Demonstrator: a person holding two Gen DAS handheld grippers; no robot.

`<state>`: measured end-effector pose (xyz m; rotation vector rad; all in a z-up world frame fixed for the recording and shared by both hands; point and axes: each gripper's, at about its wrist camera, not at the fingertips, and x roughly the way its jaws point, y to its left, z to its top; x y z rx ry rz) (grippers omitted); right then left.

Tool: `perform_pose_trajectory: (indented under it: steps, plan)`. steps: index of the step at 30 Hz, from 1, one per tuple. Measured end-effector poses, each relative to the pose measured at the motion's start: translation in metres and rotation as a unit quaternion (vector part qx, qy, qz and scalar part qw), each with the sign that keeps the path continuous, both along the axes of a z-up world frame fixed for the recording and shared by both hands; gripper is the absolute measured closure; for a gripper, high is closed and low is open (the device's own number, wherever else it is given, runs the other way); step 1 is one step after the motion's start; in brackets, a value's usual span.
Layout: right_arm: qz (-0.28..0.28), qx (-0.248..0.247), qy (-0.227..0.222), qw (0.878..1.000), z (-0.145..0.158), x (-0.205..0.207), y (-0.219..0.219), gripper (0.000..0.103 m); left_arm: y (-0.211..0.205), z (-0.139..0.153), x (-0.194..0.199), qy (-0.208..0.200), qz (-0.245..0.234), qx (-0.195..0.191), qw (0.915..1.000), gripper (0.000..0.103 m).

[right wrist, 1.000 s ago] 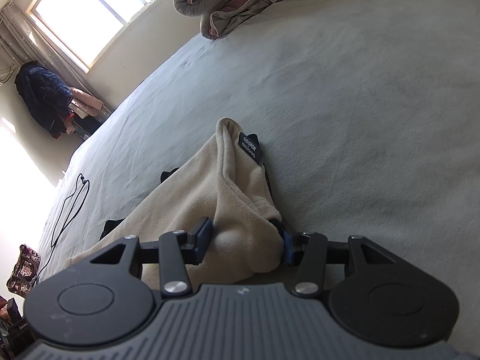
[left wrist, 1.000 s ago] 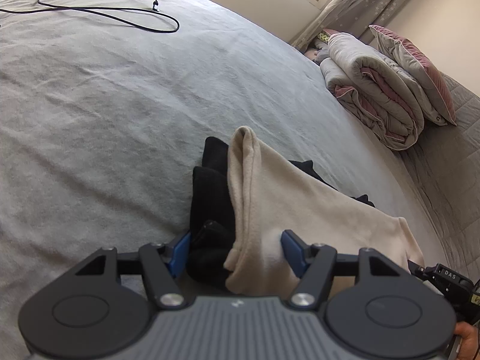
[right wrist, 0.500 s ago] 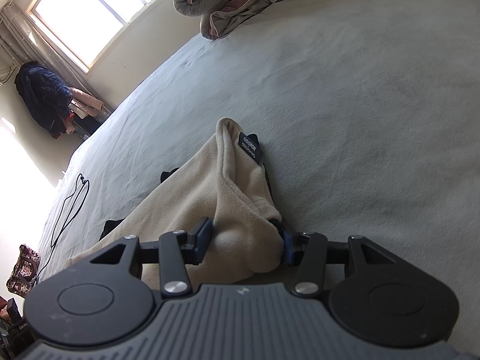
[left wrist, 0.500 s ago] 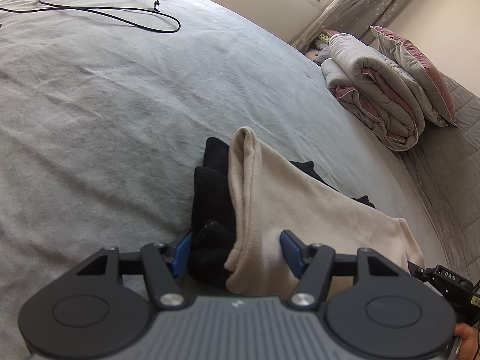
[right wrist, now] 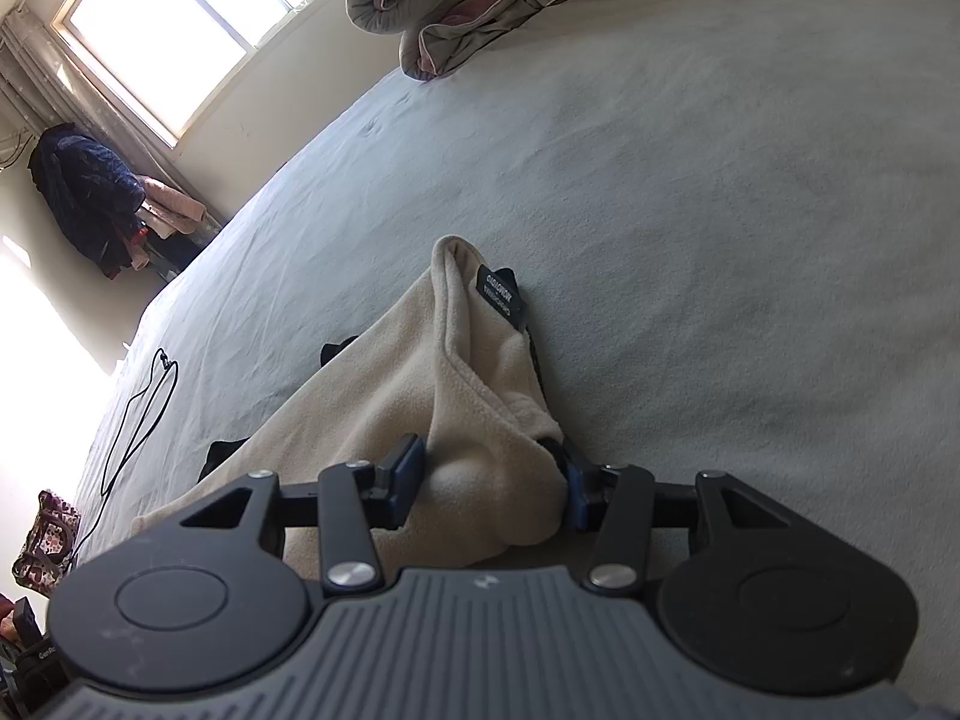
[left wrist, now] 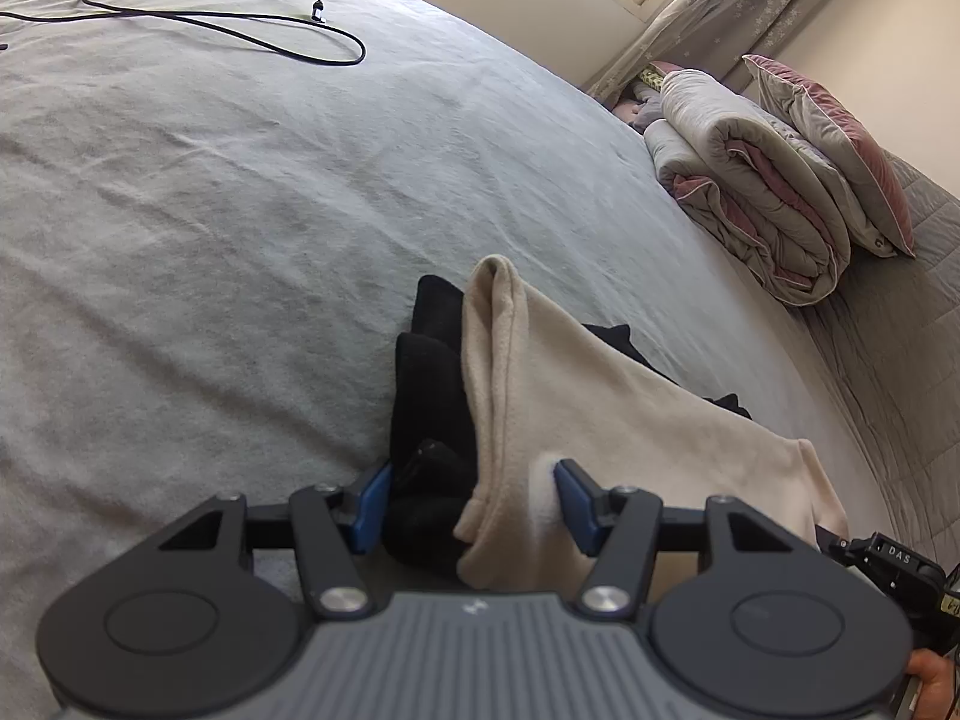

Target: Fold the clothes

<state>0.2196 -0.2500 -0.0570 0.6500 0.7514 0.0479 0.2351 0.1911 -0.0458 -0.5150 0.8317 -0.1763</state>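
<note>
A cream fleece garment (left wrist: 570, 384) lies bunched on the grey bed (left wrist: 240, 210), with black fabric (left wrist: 429, 372) under its left edge. My left gripper (left wrist: 471, 498) straddles the near end of this bundle. Its jaws are closing: one pad touches the black fabric and the other dents the cream fleece. In the right wrist view the same cream garment (right wrist: 384, 384) shows a black label (right wrist: 497, 291) near its far tip. My right gripper (right wrist: 492, 480) is shut on a thick bunch of the fleece.
A black cable (left wrist: 240, 24) loops across the far left of the bed. A rolled duvet (left wrist: 756, 192) and a pink-edged pillow (left wrist: 840, 138) sit at the far right. Clothes hang by the window (right wrist: 90, 198), and a patterned bag (right wrist: 45, 540) sits at the left edge.
The left gripper's pads have drawn a little closer together around the bundle. The right gripper and the garment have not moved.
</note>
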Motion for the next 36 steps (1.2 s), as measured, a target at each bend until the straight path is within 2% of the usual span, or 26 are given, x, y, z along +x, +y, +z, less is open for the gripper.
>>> perform_pose_trajectory:
  steps: [8, 14, 36]
  plan:
    - [-0.001, -0.002, 0.002, 1.0, 0.0006, 0.0008, 0.0009, 0.053, -0.0023, 0.0012, -0.0017, -0.001, 0.003, 0.003, 1.0, 0.045]
    - [-0.002, -0.007, 0.005, 1.0, 0.0014, 0.0028, 0.0028, 0.056, -0.0011, -0.0001, -0.0035, -0.004, 0.01, 0.0, 0.9999, 0.051]
    - [0.001, 0.002, 0.0, 1.0, -0.0029, 0.0026, -0.0012, 0.056, -0.0014, -0.001, -0.003, -0.004, 0.009, 0.0, 1.0, 0.051]
